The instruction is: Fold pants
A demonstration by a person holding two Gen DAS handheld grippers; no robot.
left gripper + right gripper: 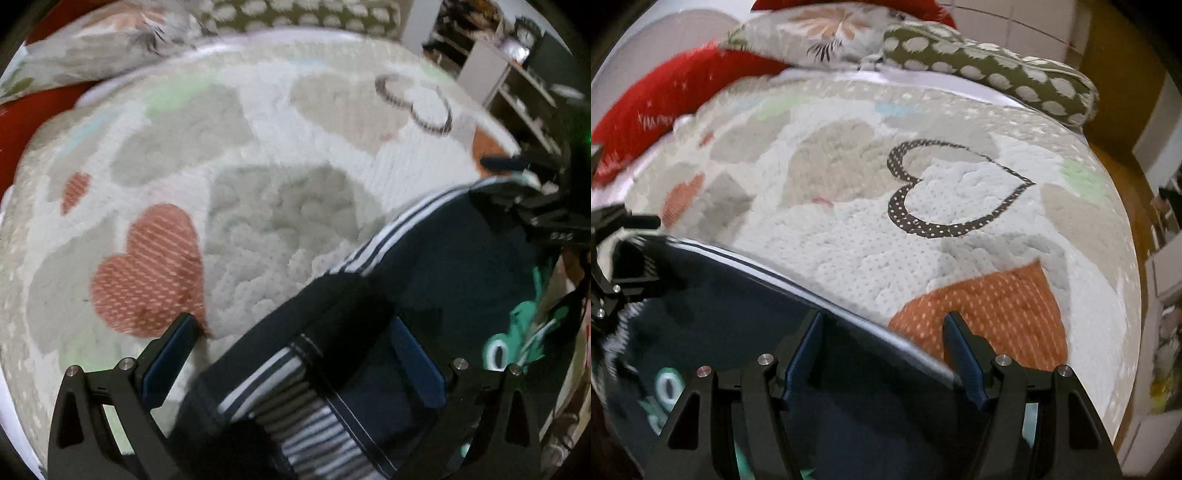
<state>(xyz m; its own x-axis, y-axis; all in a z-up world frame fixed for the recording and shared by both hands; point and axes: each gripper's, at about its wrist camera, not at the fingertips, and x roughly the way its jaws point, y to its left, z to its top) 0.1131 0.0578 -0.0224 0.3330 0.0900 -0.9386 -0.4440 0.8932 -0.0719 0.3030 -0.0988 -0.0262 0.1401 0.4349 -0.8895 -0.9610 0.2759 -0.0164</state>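
dark pants (424,266) lower right on heart quilt (258,229), left gripper (295,339) and right gripper (882,332) both spread wide, grasping nothing

Cloth everywhere, hard plastic and metal on tools.
Pants (436,266): smooth dark knit, ribbed striped cuff lower centre. Bedspread (849,240): puffy, dimpled quilted cloth, matt. Left gripper (295,336), right gripper (882,332): matt black plastic, blue rubbery pads (803,350), shiny metal screws (765,359).
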